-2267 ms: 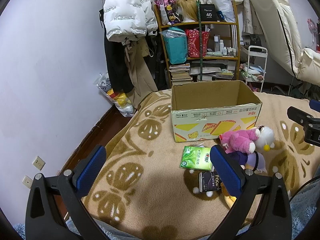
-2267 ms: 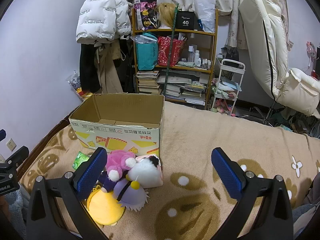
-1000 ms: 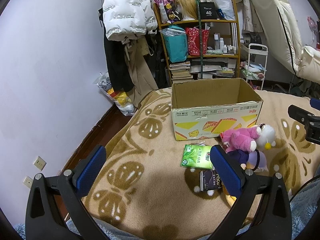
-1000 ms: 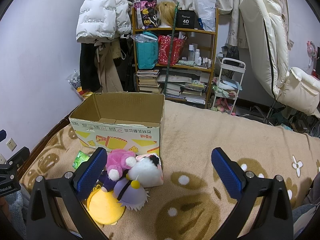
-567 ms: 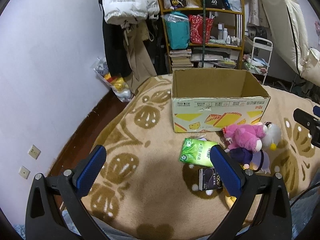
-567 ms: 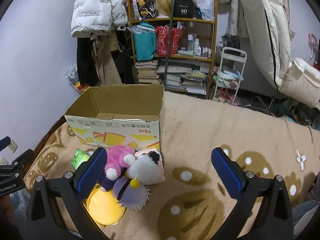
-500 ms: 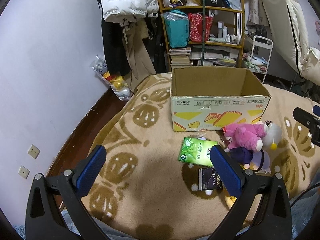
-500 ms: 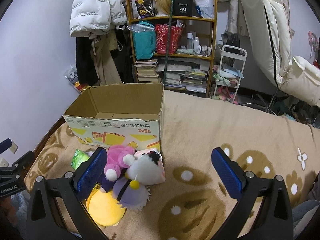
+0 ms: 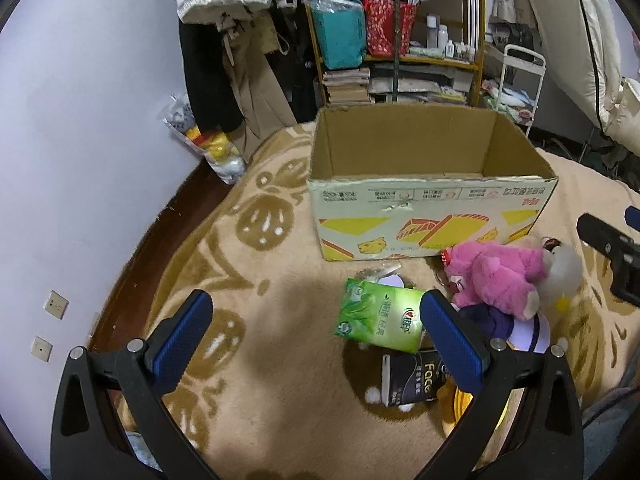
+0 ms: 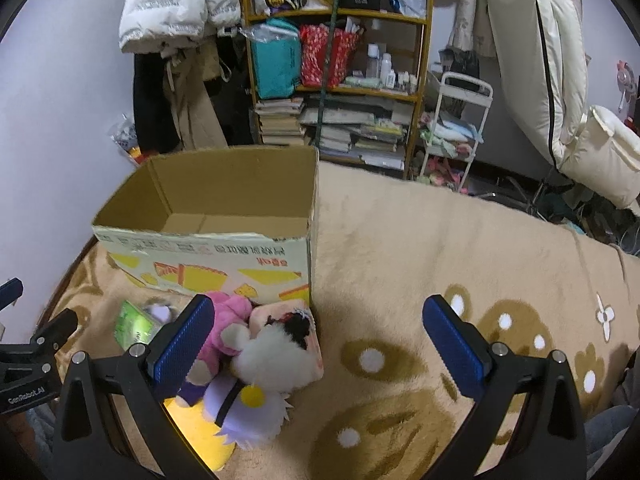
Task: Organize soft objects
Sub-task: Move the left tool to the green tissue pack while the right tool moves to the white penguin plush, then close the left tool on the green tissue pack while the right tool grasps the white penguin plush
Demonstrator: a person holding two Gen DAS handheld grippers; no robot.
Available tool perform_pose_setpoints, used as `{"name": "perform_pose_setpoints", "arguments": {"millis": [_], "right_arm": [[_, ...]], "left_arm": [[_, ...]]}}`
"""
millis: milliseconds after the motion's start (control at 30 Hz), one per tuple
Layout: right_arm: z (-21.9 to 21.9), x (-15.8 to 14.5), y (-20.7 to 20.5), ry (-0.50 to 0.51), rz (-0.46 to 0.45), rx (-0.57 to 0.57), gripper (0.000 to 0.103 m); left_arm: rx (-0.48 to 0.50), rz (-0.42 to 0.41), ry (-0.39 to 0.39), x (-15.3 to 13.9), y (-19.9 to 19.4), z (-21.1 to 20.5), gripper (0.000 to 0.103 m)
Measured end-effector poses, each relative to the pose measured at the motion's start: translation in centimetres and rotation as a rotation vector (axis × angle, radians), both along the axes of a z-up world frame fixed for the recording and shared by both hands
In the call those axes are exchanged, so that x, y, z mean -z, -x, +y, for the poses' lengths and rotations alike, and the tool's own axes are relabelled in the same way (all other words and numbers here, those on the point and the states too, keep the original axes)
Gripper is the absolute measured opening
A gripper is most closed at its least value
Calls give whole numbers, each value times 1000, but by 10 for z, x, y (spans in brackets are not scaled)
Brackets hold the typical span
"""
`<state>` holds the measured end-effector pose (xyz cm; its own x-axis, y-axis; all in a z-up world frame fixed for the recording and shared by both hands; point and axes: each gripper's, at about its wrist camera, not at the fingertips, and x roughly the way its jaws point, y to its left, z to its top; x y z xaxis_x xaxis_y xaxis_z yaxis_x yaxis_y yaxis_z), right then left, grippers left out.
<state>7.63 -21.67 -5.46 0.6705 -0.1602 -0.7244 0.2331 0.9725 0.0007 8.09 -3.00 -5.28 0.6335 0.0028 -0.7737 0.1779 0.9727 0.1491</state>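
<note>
Both views sit closer to the cardboard box [image 9: 432,216] than a moment ago. Left gripper [image 9: 316,332] and right gripper [image 10: 320,344] both spread wide, empty. Pink plush [image 9: 496,276] and green tissue pack [image 9: 380,314] unmoved on the blanket [image 10: 440,248], just before the box.

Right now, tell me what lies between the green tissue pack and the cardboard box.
In the left wrist view, a small clear plastic wrapper lies on the blanket between the green tissue pack and the cardboard box.
</note>
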Motion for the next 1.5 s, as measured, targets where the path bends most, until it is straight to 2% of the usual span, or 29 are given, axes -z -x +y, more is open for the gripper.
{"name": "perform_pose_setpoints", "arguments": {"millis": [167, 467, 700, 867, 933, 1033, 1133, 1267, 1333, 1400, 1500], "right_arm": [[-9, 18, -13, 43, 79, 22, 103], [-14, 36, -26, -26, 139, -9, 103], [1, 51, -26, -52, 198, -40, 103], [7, 55, -27, -36, 201, -52, 92], [5, 56, -28, -66, 206, -64, 81], [4, 57, -28, -99, 206, -72, 69], [8, 56, -27, -106, 200, -82, 67], [13, 55, -27, -87, 197, -96, 66], [14, 56, -26, -87, 197, -99, 59], [14, 55, -26, -91, 188, -97, 56], [17, 51, -25, -93, 160, -113, 44]], "left_arm": [[-1, 49, -28, 22, -16, -9, 102], [43, 128, -18, 50, -33, -23, 102], [59, 173, -45, 65, -39, -29, 102], [55, 219, -46, 77, -43, -26, 102], [52, 245, -22, 81, -45, -25, 102], [43, 255, -10, 85, -48, -21, 102], [48, 257, 2, 88, -48, -19, 101], [71, 269, 16, 92, -48, -20, 87], [69, 299, 46, 94, -47, -19, 77], [61, 299, 54, 95, -48, -17, 75], [63, 288, 51, 94, -48, -17, 75]]}}
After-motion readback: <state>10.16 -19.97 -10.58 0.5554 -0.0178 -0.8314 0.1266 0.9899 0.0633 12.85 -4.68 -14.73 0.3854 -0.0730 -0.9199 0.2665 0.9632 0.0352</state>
